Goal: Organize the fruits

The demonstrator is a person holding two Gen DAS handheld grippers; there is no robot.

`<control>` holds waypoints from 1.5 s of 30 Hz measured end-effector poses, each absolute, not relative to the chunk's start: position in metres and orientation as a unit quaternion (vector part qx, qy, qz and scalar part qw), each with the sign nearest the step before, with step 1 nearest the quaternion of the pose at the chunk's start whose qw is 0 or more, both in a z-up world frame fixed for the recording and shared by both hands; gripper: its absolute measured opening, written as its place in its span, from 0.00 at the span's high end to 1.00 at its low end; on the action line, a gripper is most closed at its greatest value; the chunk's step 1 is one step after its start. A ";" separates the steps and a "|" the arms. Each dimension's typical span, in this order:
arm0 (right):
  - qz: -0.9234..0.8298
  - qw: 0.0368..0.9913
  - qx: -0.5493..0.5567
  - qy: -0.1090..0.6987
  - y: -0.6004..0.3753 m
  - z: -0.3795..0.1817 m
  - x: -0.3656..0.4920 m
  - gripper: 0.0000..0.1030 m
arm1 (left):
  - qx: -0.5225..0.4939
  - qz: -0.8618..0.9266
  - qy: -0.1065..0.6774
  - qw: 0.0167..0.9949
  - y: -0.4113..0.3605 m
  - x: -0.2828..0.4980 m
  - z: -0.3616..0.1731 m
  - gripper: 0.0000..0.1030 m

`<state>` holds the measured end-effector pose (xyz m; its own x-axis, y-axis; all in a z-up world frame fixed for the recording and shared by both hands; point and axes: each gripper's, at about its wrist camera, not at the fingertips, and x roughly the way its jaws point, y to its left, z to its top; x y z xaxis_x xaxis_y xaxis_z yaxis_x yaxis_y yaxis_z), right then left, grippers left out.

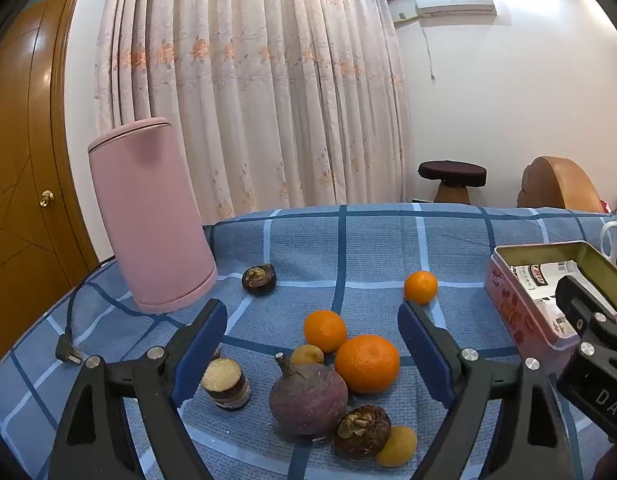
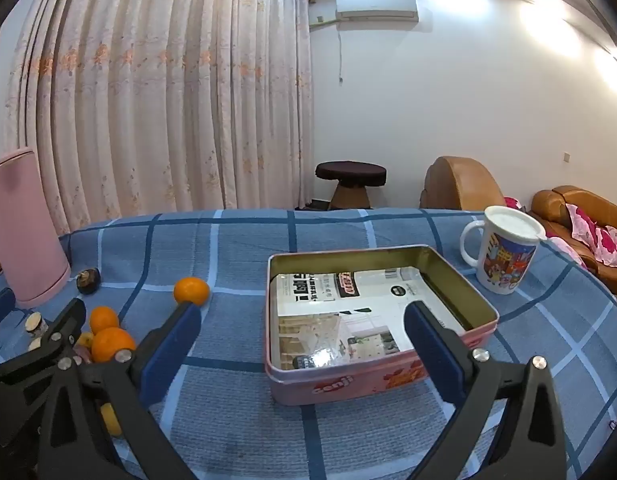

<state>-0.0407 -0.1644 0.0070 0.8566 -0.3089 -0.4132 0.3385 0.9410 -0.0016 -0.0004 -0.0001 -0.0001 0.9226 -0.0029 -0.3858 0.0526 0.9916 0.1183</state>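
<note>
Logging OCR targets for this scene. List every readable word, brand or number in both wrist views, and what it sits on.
"cenji": pink tin box, front wall; the left wrist view shows only part of it on a side wall.
"DAS": right gripper body, cut off at the frame edge.
Packaging sheet inside the tin: bold print and a barcode, too distorted to read.
Mug: cartoon picture, no legible text.
Air conditioner: no marking readable.

Home living room. Floor-length floral curtains (image 2: 148,112) cover the far wall; wall-mounted air conditioner (image 2: 376,7) beside them. Brown leather sofa (image 2: 580,216) with pink floral cushions, round stool (image 2: 350,184), wooden door (image 1: 24,200) with brass knob. Tabletop (image 2: 236,248) under blue checked cloth carries fruit, a lidded mug (image 2: 504,252).
</note>
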 end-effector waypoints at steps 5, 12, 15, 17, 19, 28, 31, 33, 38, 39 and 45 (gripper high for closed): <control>-0.171 0.961 0.028 0.216 -0.165 0.006 -0.039 0.00 | 0.068 -0.017 0.196 0.978 -0.007 -0.005 0.000 0.14; -0.172 0.961 0.029 0.216 -0.159 0.001 -0.042 0.00 | 0.060 -0.021 0.201 0.978 0.001 -0.002 -0.001 0.14; -0.168 0.961 0.037 0.218 -0.166 0.003 -0.040 0.00 | 0.057 -0.019 0.204 0.977 0.002 -0.002 -0.002 0.14; -0.168 0.961 0.038 0.218 -0.166 0.003 -0.040 0.00 | 0.056 -0.019 0.206 0.977 0.002 -0.001 -0.002 0.14; -0.168 0.961 0.037 0.217 -0.166 0.004 -0.039 0.00 | 0.056 -0.020 0.207 0.977 0.003 -0.001 -0.002 0.14; -0.167 0.961 0.039 0.218 -0.166 0.003 -0.039 0.00 | 0.055 -0.020 0.208 0.976 0.003 -0.001 -0.002 0.14; -0.167 0.961 0.039 0.218 -0.166 0.003 -0.038 0.00 | 0.055 -0.020 0.208 0.976 0.003 -0.001 -0.002 0.14; -0.167 0.961 0.039 0.218 -0.166 0.003 -0.039 0.00 | 0.055 -0.020 0.208 0.976 0.003 0.000 -0.002 0.14; -0.167 0.961 0.039 0.219 -0.167 0.003 -0.038 0.00 | 0.055 -0.020 0.208 0.976 0.003 0.000 -0.002 0.14; -0.167 0.961 0.039 0.219 -0.167 0.003 -0.039 0.00 | 0.054 -0.020 0.208 0.976 0.003 0.000 -0.002 0.14; -0.166 0.961 0.040 0.218 -0.165 0.004 -0.039 0.00 | 0.054 -0.020 0.208 0.976 0.003 0.000 -0.001 0.14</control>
